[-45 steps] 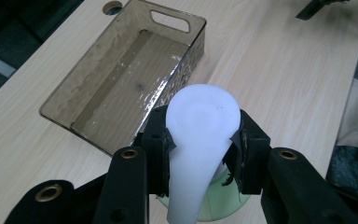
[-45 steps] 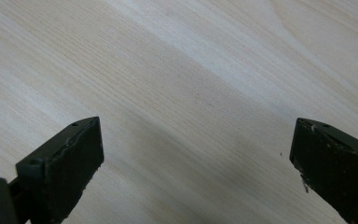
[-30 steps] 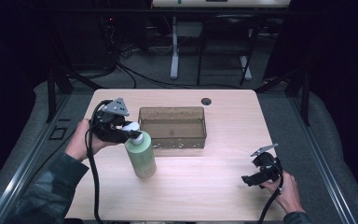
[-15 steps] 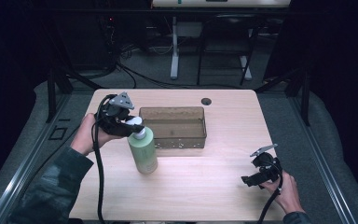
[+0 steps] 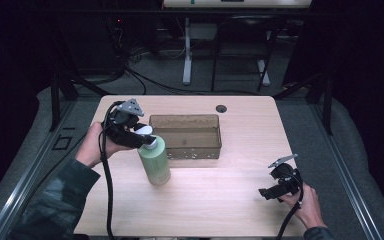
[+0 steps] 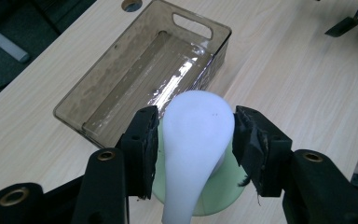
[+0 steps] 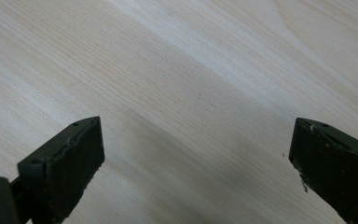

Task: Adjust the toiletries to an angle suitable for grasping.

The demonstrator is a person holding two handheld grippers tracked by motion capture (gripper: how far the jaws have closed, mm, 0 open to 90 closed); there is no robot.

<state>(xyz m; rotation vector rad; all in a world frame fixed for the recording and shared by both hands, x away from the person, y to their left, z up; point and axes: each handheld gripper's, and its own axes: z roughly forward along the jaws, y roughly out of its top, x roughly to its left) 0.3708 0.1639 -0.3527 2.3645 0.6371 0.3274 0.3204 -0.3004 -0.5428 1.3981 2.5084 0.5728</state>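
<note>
A pale green bottle (image 5: 155, 162) with a white pump head (image 6: 198, 135) stands upright on the wooden table, just in front of the left end of a smoky clear bin (image 5: 185, 118). My left gripper (image 5: 142, 135) reaches in from the left at the bottle's top. Its jaws have just been opening. The pump head sits between the black pads (image 6: 144, 140), which flank it closely without pressing. My right gripper (image 5: 267, 192) rests low near the table's front right corner. It is open wide over bare wood (image 7: 196, 140).
The bin (image 6: 98, 84) has nothing in it and has a handle slot in its far wall. A round cable hole (image 5: 221, 108) lies in the table near the back edge. Black cables trail from both grippers toward the front.
The left hand shifted slightly at the bottle's top. The bottle stays upright in nearly the same spot. The right hand has not moved.
</note>
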